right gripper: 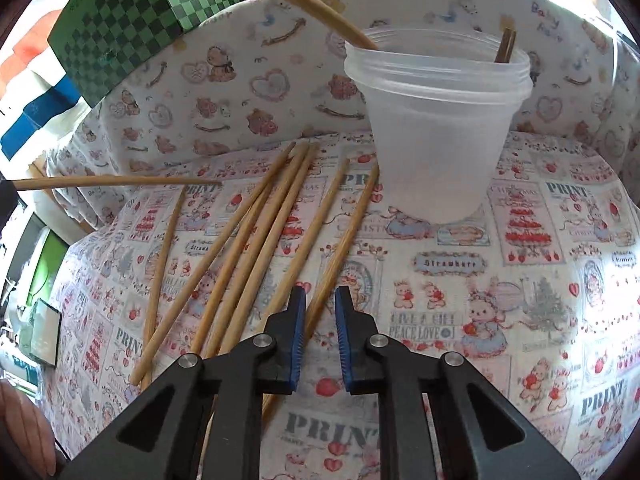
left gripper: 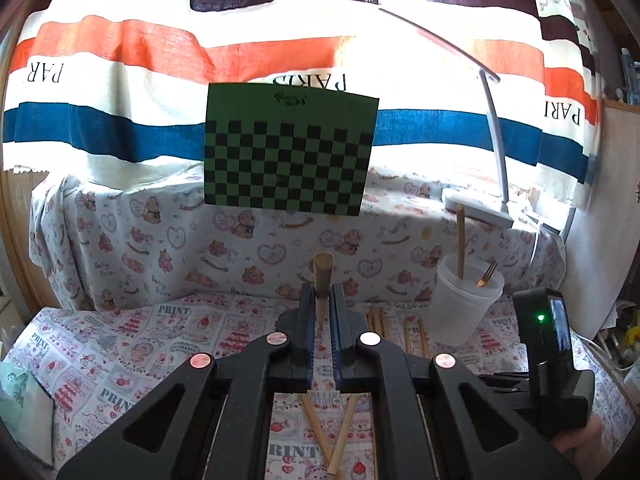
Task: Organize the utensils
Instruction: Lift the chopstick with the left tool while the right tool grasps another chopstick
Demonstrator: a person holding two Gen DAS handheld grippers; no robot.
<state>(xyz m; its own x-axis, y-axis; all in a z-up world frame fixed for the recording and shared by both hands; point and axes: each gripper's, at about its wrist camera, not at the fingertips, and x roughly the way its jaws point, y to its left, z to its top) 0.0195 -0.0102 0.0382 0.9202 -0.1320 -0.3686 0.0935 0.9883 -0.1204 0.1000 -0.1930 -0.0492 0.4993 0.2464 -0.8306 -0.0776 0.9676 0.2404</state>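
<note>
Chopsticks (right gripper: pixel 256 236) lie left of the cup (right gripper: pixel 436 128); the right gripper (right gripper: pixel 320 304) straddles one, seemingly unclamped, while the left gripper (left gripper: pixel 322 300) pinches another for dropping in.

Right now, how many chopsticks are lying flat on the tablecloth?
6 chopsticks, in the right wrist view: a thin one far left, four fanned in the middle, one nearest the cup, between the right hand-held gripper's fingers. Others may hide beneath it.
</note>
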